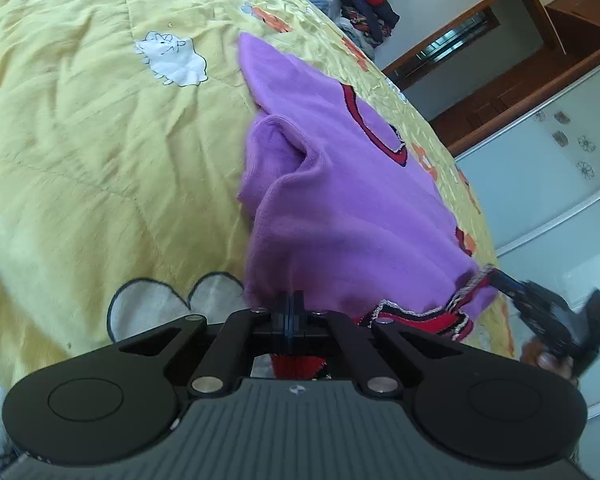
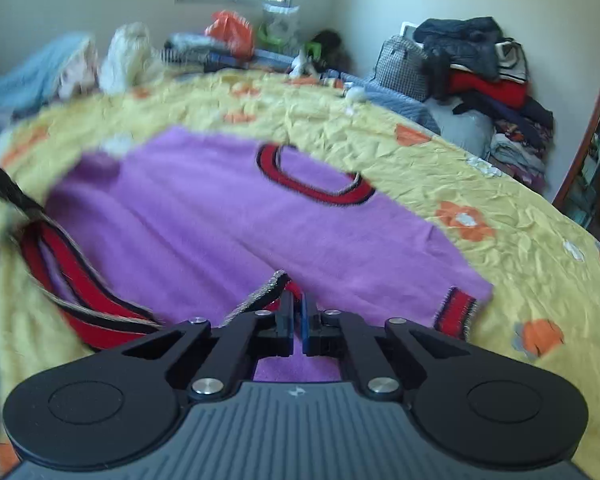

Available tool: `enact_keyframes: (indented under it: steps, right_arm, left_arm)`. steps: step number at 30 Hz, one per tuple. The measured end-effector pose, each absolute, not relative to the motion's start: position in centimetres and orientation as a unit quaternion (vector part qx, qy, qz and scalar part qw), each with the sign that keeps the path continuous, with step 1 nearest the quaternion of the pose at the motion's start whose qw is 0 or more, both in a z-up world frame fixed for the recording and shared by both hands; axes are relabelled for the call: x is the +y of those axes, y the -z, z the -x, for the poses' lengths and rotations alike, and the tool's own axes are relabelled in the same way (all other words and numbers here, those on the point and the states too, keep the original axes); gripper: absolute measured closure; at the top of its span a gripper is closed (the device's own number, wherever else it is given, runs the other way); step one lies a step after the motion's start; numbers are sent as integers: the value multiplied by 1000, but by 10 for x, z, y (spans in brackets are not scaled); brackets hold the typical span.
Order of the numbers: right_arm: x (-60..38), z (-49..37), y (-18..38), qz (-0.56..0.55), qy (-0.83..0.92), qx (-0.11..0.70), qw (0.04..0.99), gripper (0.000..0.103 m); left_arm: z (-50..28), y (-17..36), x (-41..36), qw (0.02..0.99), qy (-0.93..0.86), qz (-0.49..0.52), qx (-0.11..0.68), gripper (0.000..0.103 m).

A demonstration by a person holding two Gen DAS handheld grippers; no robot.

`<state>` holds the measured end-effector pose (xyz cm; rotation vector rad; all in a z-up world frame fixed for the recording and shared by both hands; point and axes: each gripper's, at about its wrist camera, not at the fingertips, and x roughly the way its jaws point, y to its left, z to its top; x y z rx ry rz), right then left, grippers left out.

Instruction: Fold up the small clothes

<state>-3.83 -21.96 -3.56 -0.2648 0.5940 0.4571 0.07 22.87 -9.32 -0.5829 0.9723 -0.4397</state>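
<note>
A small purple sweater (image 1: 340, 208) with red and black trim lies on the yellow quilt (image 1: 80, 140). My left gripper (image 1: 292, 300) is shut on the sweater's bottom hem, which is lifted off the quilt. My right gripper (image 2: 297, 300) is shut on the same red striped hem (image 2: 80, 280) further along. The right gripper (image 1: 500, 280) also shows at the right edge of the left wrist view, pinching the hem. The red neckline (image 2: 316, 176) faces up and one sleeve cuff (image 2: 456, 312) lies to the right. The sweater (image 2: 220, 220) spreads out ahead of the right gripper.
The quilt (image 2: 480, 152) has orange flower and white animal prints. Piles of clothes (image 2: 488, 80) and bags (image 2: 232, 32) stand at the far side of the bed. A wooden door frame (image 1: 500, 40) and a white cabinet (image 1: 540, 184) are to the right.
</note>
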Motion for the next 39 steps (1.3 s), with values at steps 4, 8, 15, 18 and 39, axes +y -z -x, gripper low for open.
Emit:
enact_keyframes:
  steps: [4,8,15,18,39]
  right_arm:
    - [-248,80,10,72,-211,276,935,100]
    - [-275,132,14,45,-193,293,936,100]
    - [-322,177,79,52,-92,401,910,100]
    - [-331,176,80,2,-66,401,914,98]
    - [-299,139,103,-249,-159,360,885,25]
  left_arm:
    - [12,89,227,821,208,264,461,103]
    - [26,84,228,822,217,245,467,103]
    - [40,78,226,822,250,212,467,103]
    - [44,68,218,823,273,203,455,99]
    - [16,106,237,798,210,291,483,98]
